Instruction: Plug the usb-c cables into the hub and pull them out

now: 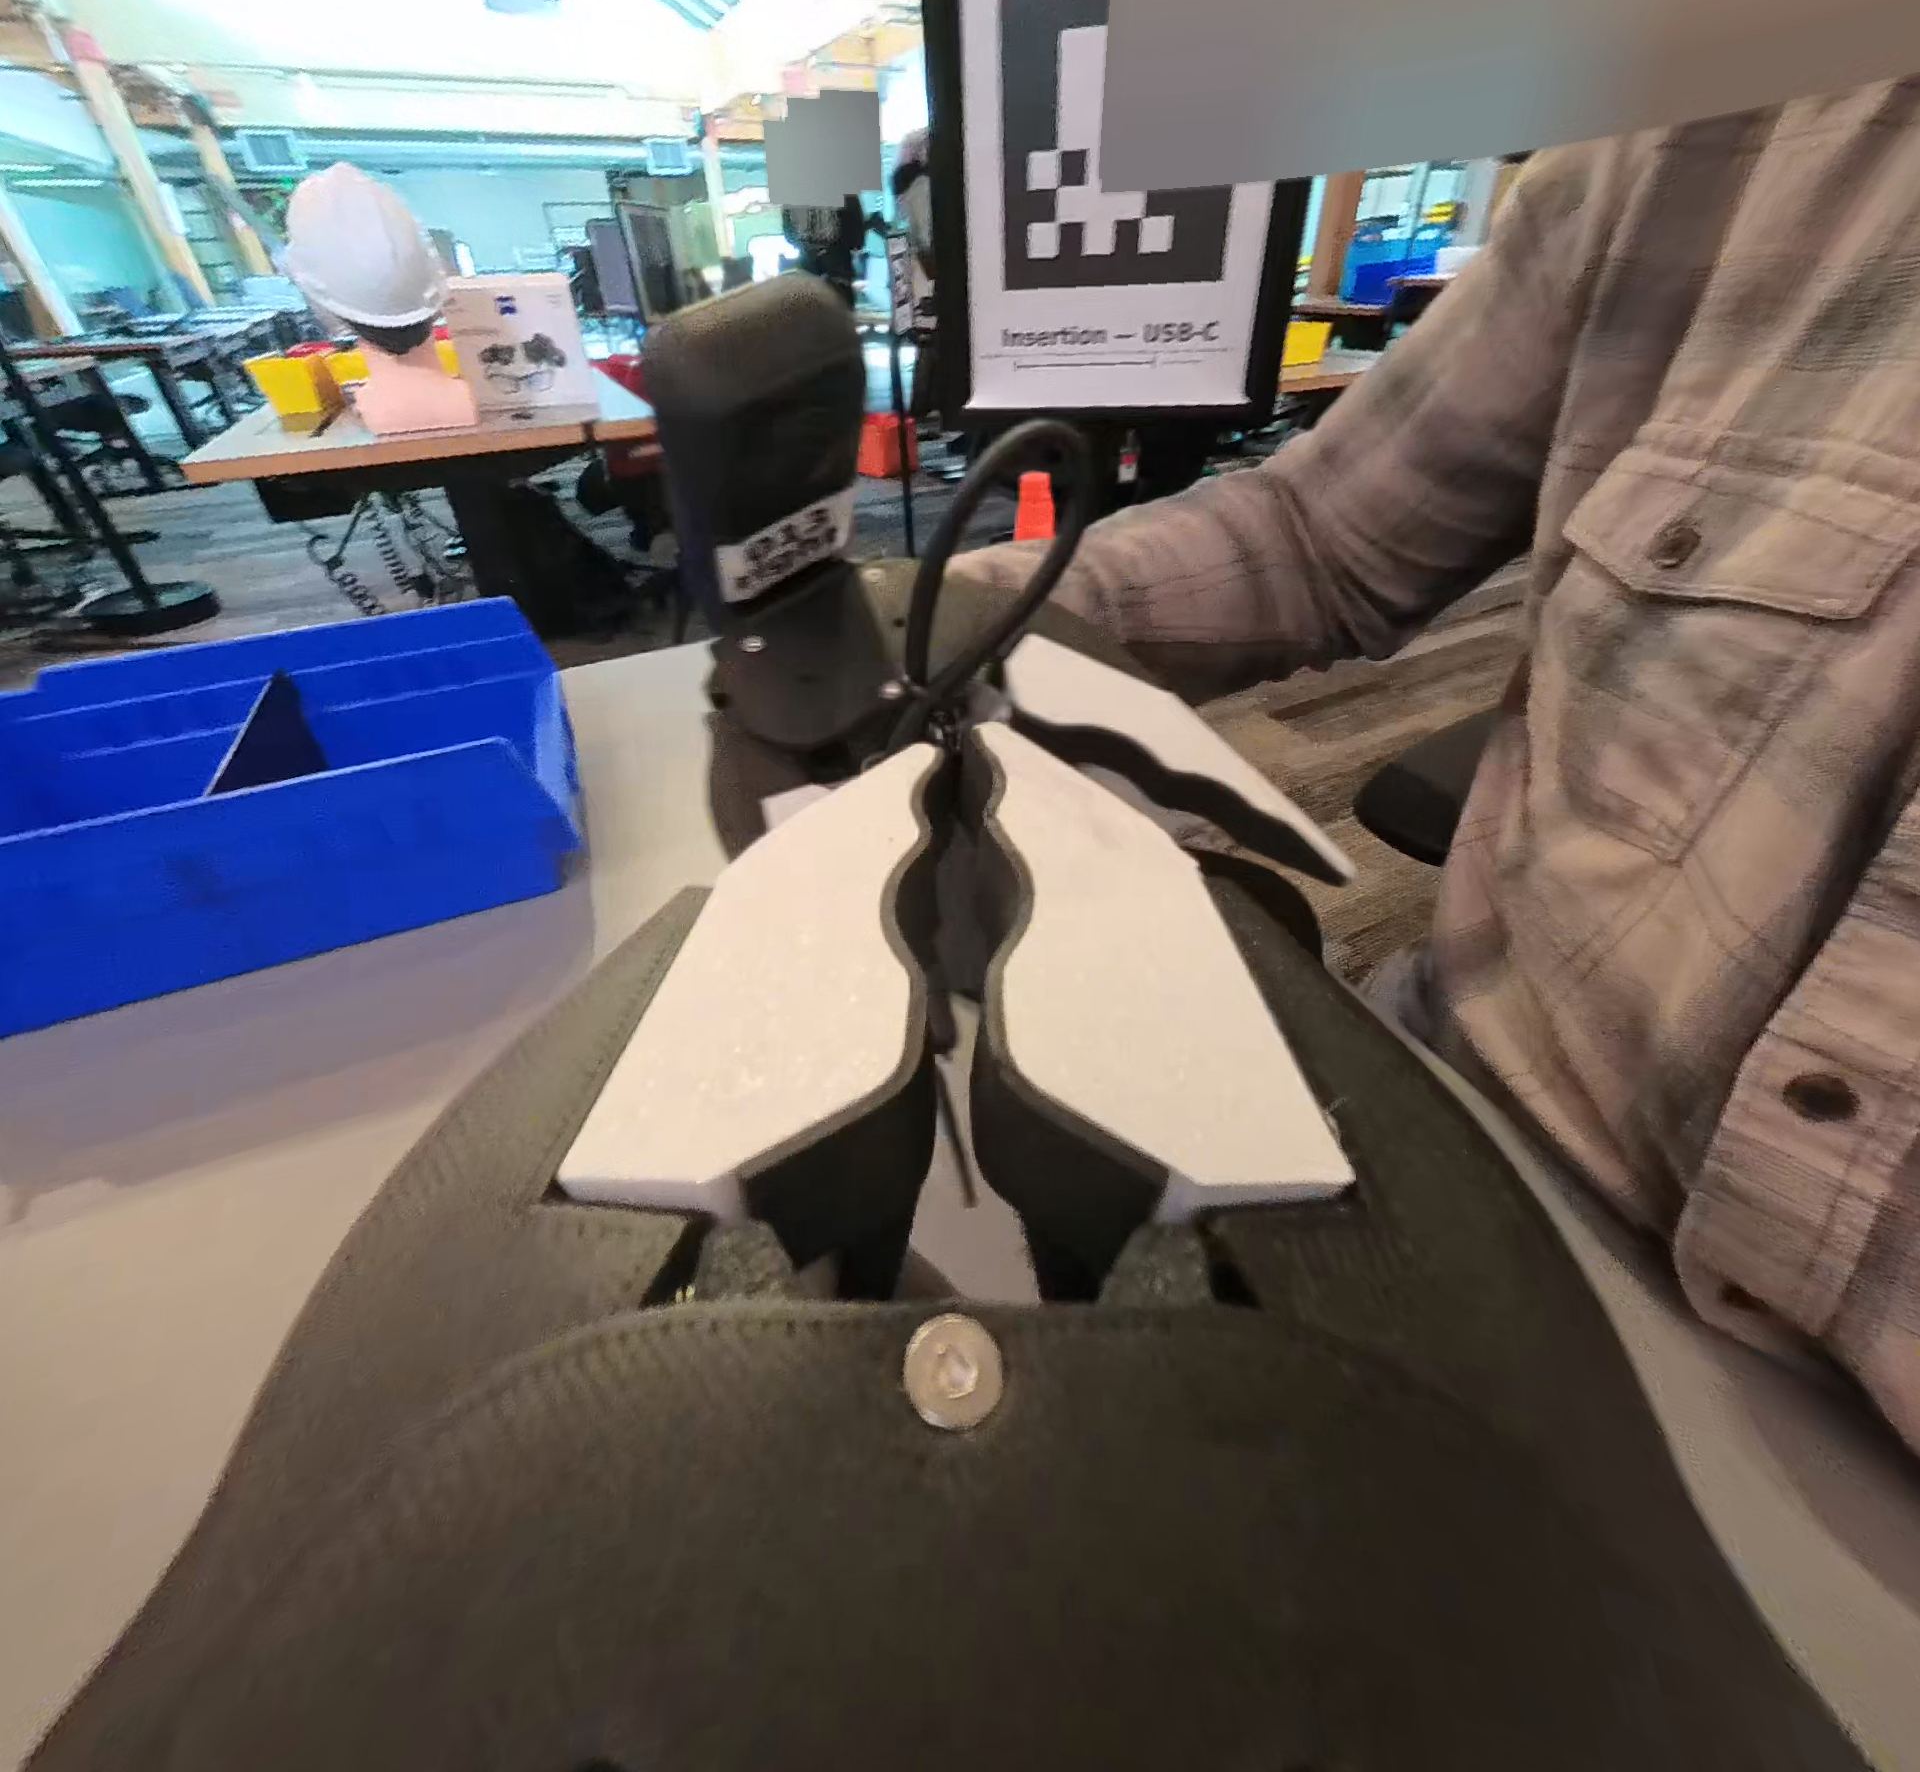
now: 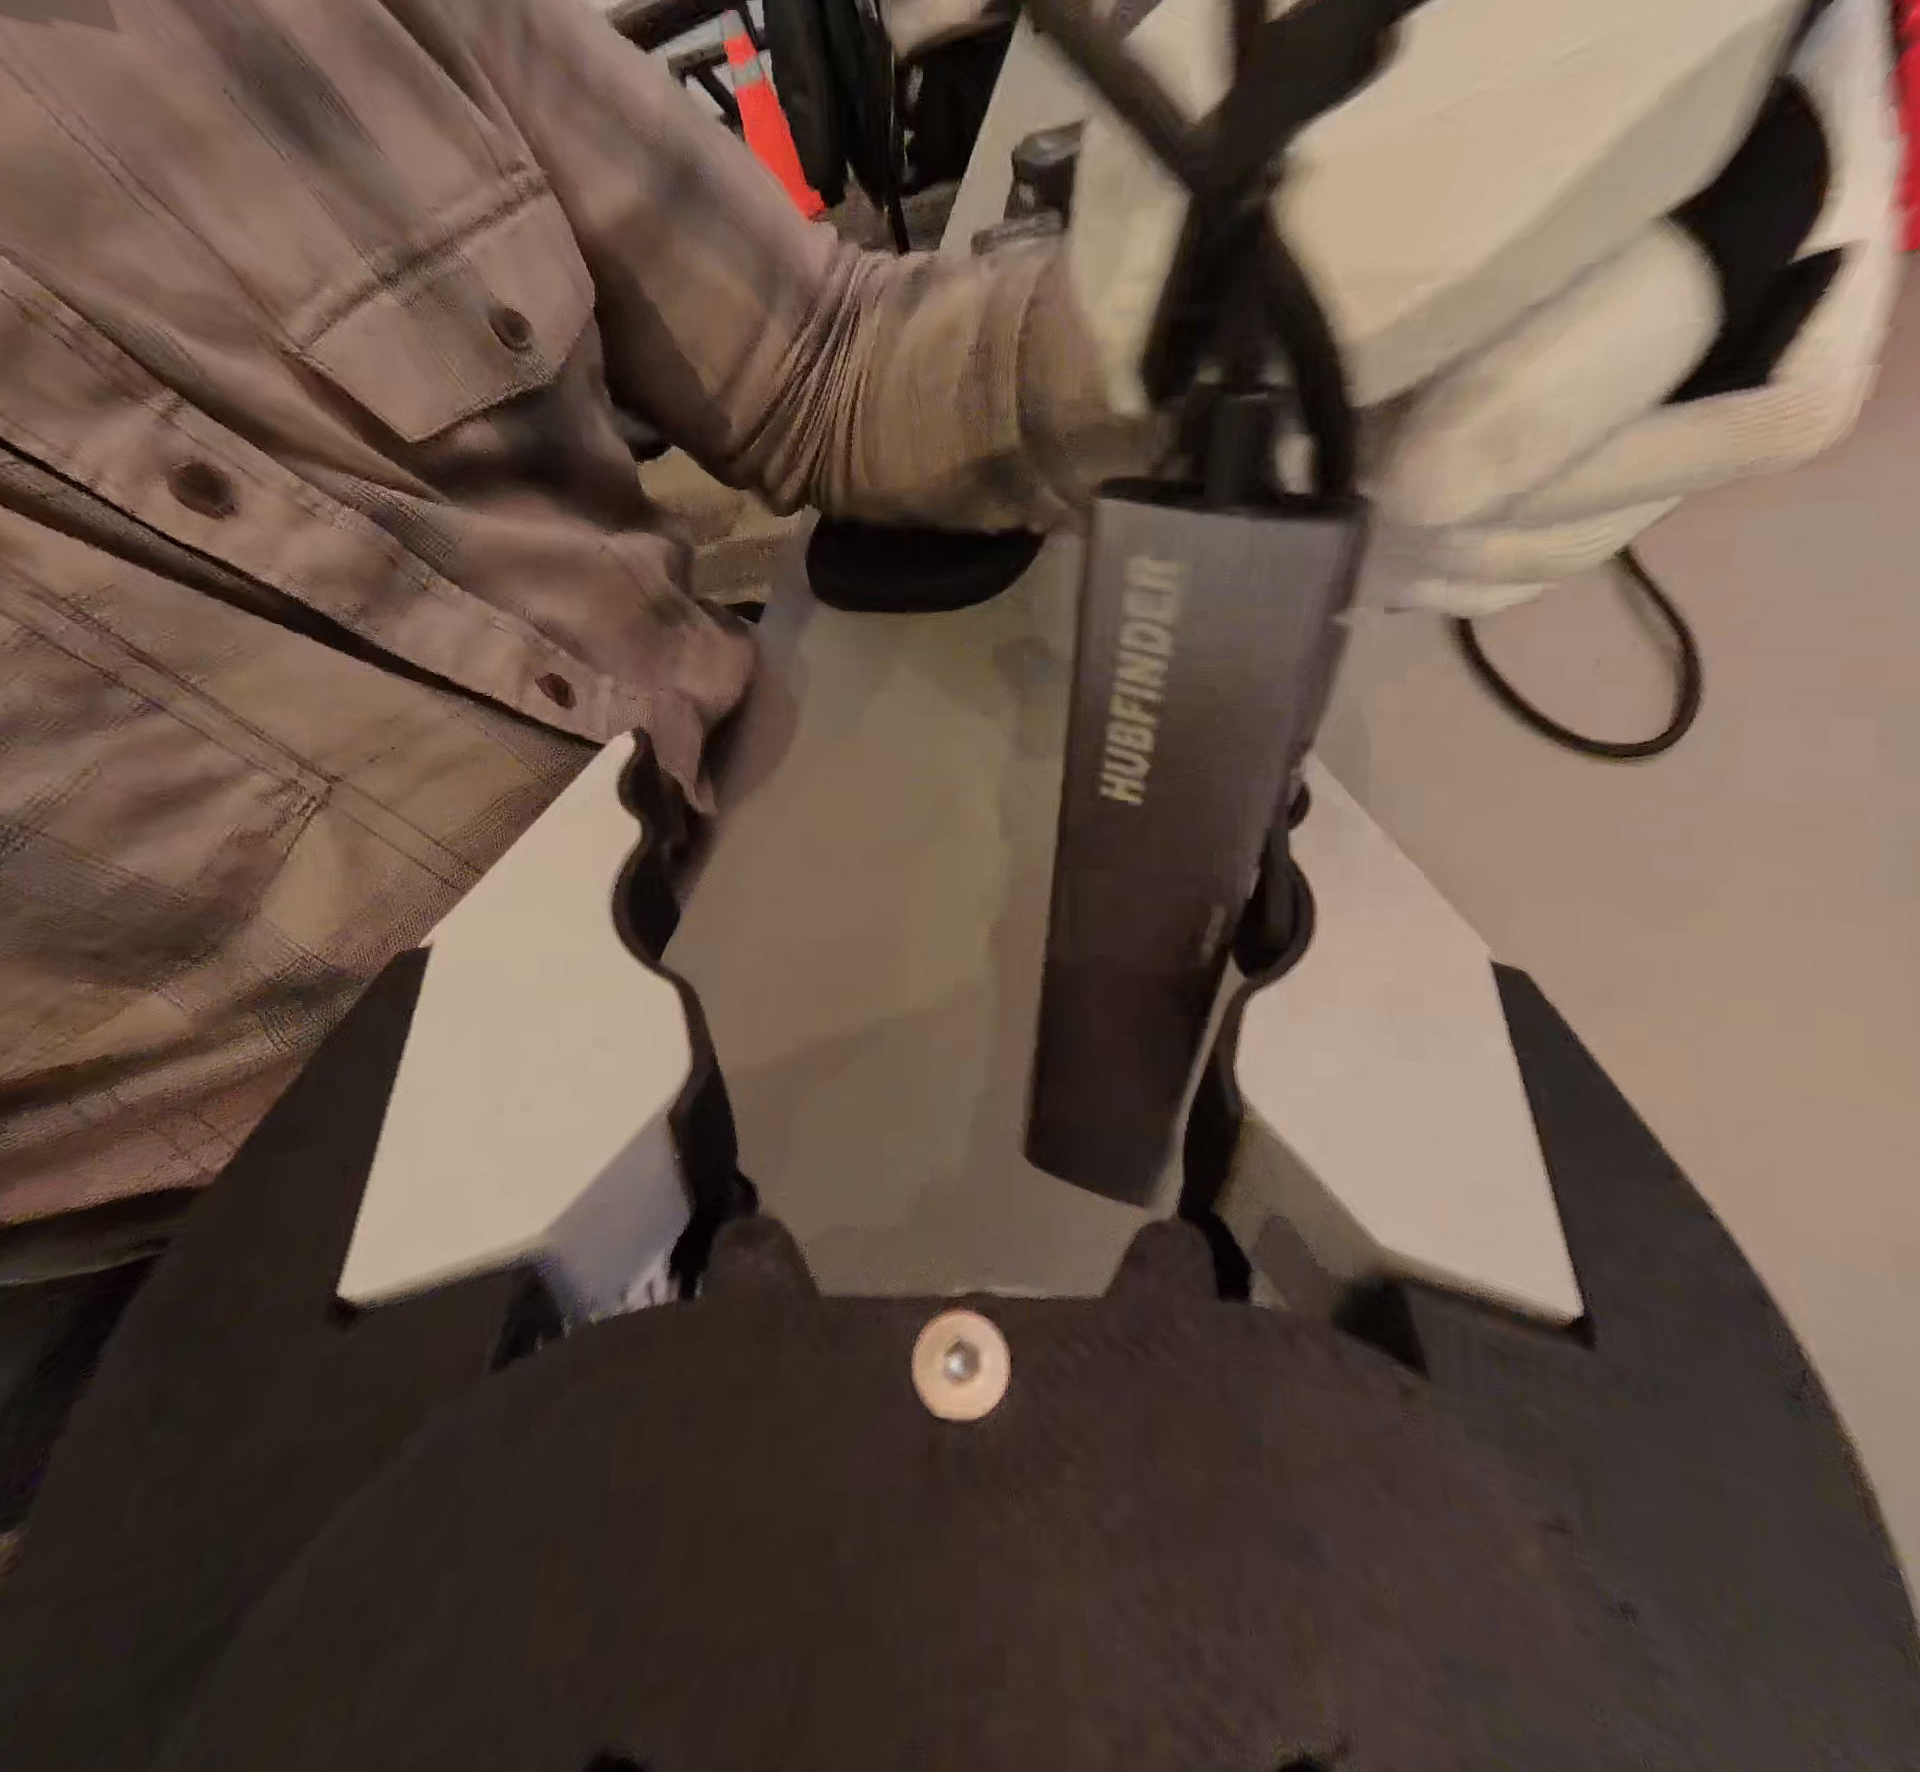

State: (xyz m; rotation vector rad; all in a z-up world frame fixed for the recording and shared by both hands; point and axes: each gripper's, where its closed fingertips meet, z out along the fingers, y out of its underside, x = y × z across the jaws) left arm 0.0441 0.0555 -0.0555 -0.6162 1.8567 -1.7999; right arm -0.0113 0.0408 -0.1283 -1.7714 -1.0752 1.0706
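Left wrist view, 9 o'clock: blue bin (image 1: 270, 787) on the grey table (image 1: 208, 1307). At centre the left gripper (image 1: 961, 756) had its white fingers (image 1: 800, 974) pressed together, pinching a thin black usb-c cable (image 1: 940, 984) that looped up toward 12 o'clock. The right gripper (image 1: 1174, 766) sat just beyond — tips nearly meeting. At 3 o'clock, a plaid sleeve (image 1: 1299, 517).

Right wrist view: the right gripper (image 2: 966, 829) stood spread wide, not clamping; the dark hub (image 2: 1184, 839) lay between the fingers, against the finger at 3 o'clock (image 2: 1403, 1047). The left gripper (image 2: 1455, 195) came in from 1 o'clock, with cables at the hub's far end — whether a plug was seated, I could not tell (blur).

Judgement: the hub probably needs a firm clamp before any push or pull; keep the plug in line with the port and grip near the plug, not the cord.
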